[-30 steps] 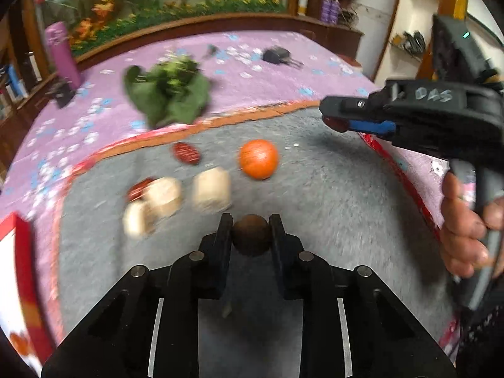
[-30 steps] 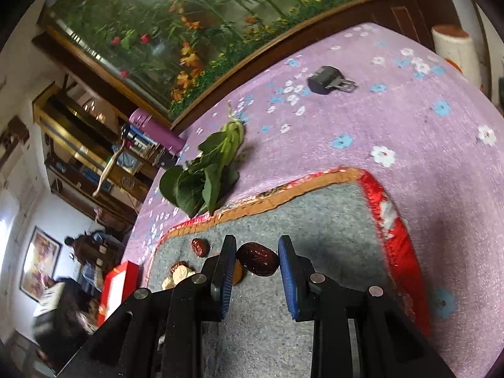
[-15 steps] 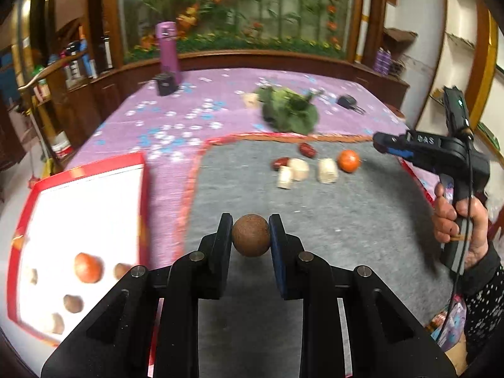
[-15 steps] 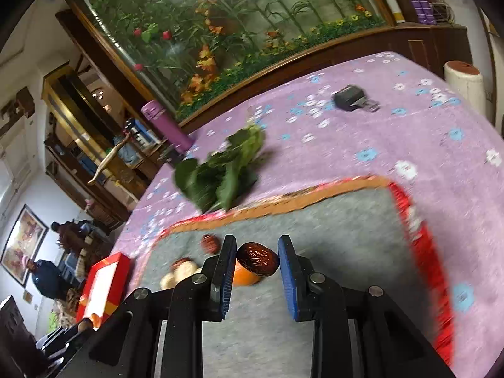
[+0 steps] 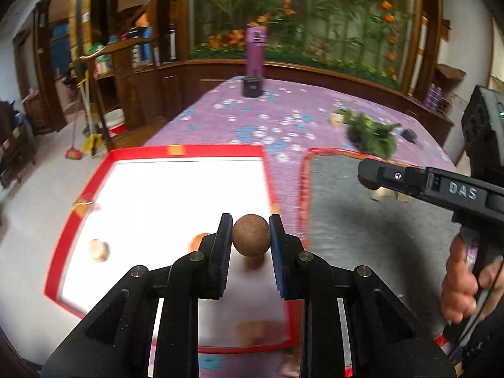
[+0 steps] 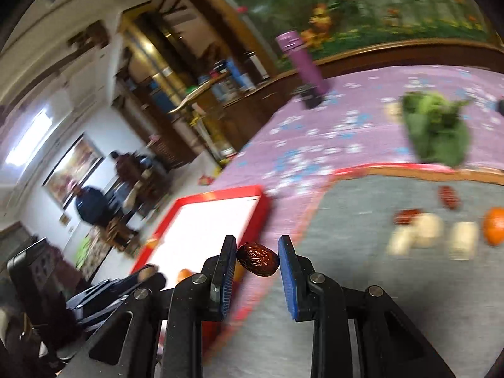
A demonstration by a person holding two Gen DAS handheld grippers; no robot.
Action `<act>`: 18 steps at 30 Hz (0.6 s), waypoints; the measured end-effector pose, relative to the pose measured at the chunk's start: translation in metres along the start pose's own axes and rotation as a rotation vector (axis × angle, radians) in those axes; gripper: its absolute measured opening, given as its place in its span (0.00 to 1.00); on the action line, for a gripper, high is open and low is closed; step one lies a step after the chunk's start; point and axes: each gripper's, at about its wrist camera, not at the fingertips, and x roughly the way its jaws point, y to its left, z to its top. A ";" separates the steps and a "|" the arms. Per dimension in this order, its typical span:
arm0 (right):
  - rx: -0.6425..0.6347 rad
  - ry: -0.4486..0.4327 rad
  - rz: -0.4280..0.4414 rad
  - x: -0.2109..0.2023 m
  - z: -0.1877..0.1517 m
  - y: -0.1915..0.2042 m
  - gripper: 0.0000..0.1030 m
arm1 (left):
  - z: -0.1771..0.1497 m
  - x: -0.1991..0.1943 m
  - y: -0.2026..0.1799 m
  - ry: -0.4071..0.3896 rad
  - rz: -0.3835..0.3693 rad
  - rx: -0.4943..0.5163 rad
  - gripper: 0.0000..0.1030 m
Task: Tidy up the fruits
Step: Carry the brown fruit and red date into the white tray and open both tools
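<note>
Left wrist view: transport step, mid-carry. Left gripper [image 5: 251,236] clamped narrow on round brown fruit [image 5: 251,235], hanging over red-rimmed white tray [image 5: 186,150]. Next: lower over bare white patch, clear of orange fruit [image 5: 197,241] under the jaws, then release.

Right wrist view: right gripper [image 6: 257,260] pinching wrinkled red date [image 6: 257,258] endwise, above grey mat [image 6: 356,220] just beside tray edge. Needs shift over tray first.

L gripper [image 5: 251,236] & R gripper [image 6: 257,260] both clamped, tilted down; hand [image 5: 463,280] seemingly gripping R handle.
</note>
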 end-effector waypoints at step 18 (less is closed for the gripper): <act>-0.126 0.191 0.052 0.103 -0.035 0.076 0.25 | -0.022 0.020 0.074 0.044 0.140 -0.074 0.22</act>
